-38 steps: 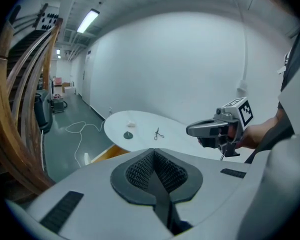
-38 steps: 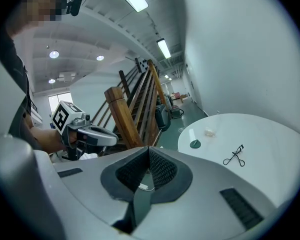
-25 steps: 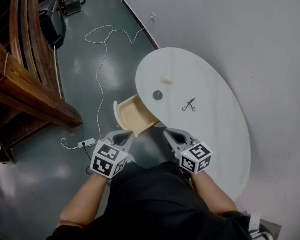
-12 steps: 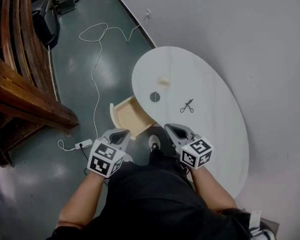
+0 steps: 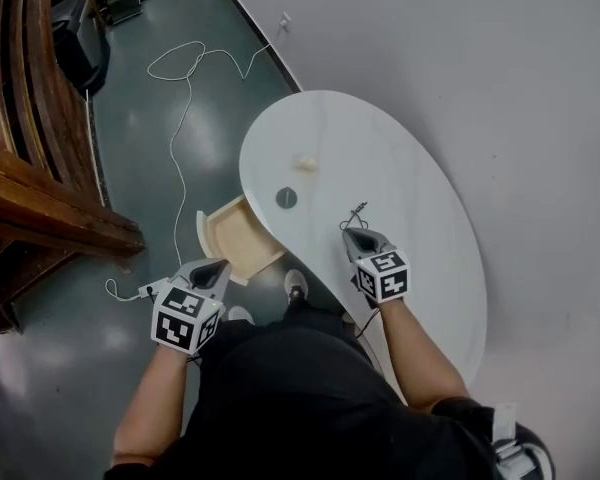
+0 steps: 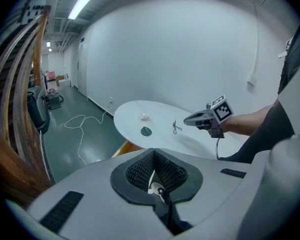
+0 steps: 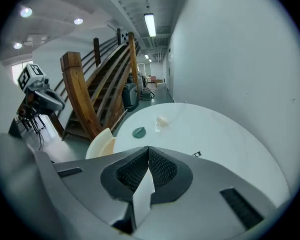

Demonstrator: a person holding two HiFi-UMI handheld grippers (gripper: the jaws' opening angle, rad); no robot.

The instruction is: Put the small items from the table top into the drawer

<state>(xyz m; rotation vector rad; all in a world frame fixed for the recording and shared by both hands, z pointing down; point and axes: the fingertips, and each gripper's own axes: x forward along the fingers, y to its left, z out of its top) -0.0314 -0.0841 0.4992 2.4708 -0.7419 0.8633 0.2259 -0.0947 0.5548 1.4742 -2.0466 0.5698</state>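
Nearest in, the left claw [image 5: 215, 267] hangs low off the desk's edge, above the floor and just short of the drawer [image 5: 227, 240]. Its jaws are pressed together with nothing between them. That looks like a parked position, clear of the drawer mouth so the other hand can work.

The right claw [image 5: 354, 235] is over the desk [image 5: 425, 238], just inside its near rim, nose tilted down. It too is closed tight and empty. Its tip points at the small black scissor-shaped item [image 5: 357, 211], which lies just ahead of it, apart from it and not yet touched. By the look of it this is the first pick, and the jaws would have to part before they can take it.

The drawer stands pulled out from under the desk's left rim, its open top facing up to receive things; the part that shows looks bare.

Further on lie the dark round disc [image 5: 286, 198], near the rim above the drawer, and beyond it the small pale lump [image 5: 305, 164]. All three items are on the desk top, well spaced, none in the drawer.

There is plenty of room: bare desk spreads to the right, the wall [image 5: 460, 58] runs close along the far side, and the loose cable [image 5: 185, 68] and wooden stair timbers [image 5: 40, 208] sit well away to the left.
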